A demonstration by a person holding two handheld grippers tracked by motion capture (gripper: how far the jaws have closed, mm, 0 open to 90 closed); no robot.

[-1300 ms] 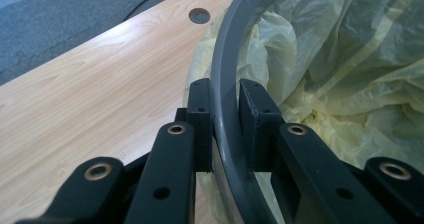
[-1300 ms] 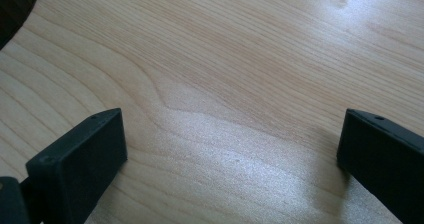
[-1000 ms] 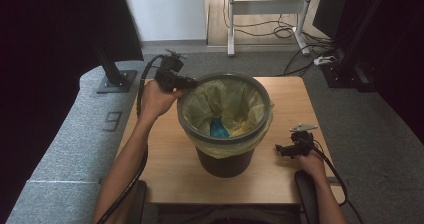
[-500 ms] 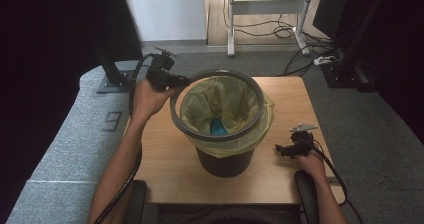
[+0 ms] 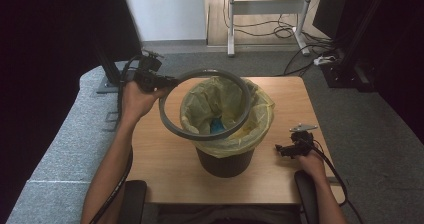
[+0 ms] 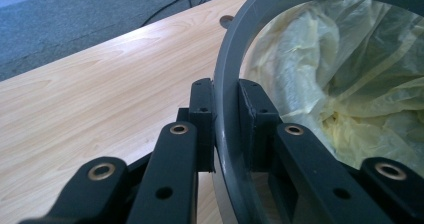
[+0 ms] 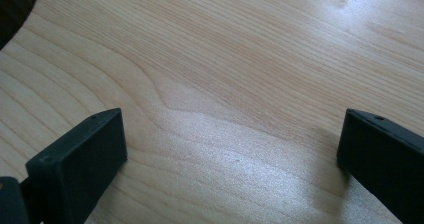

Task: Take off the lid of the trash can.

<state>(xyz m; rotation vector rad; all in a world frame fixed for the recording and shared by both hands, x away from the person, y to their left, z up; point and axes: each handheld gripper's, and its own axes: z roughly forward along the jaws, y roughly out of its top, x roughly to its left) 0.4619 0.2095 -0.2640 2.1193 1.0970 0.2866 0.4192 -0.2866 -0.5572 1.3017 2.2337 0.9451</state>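
A grey plastic ring (image 5: 200, 134) hangs tilted over the left side of a black bin (image 5: 225, 161) lined with a yellow bag (image 5: 260, 116). My left gripper (image 5: 162, 83) is shut on the ring's left edge; in the left gripper view the grey ring (image 6: 227, 79) sits pinched between both pads (image 6: 202, 114). The ring is lifted off the bin's rim. Something blue (image 5: 216, 125) lies inside the bag. My right gripper (image 5: 280, 150) rests low on the table right of the bin, and in the right gripper view its jaws stand wide apart over bare wood, the right gripper (image 7: 232, 139) open with nothing between them.
The bin stands mid-table on a wooden tabletop (image 5: 160, 159). A black stand (image 5: 107, 79) sits off the table's far left corner. Cables and a desk frame (image 5: 270, 6) lie on the floor beyond. A grey padded surface (image 5: 55, 149) borders the table's left.
My left gripper has carried the grey ring up off the bin's rim and to the left. The right hand has stayed still.
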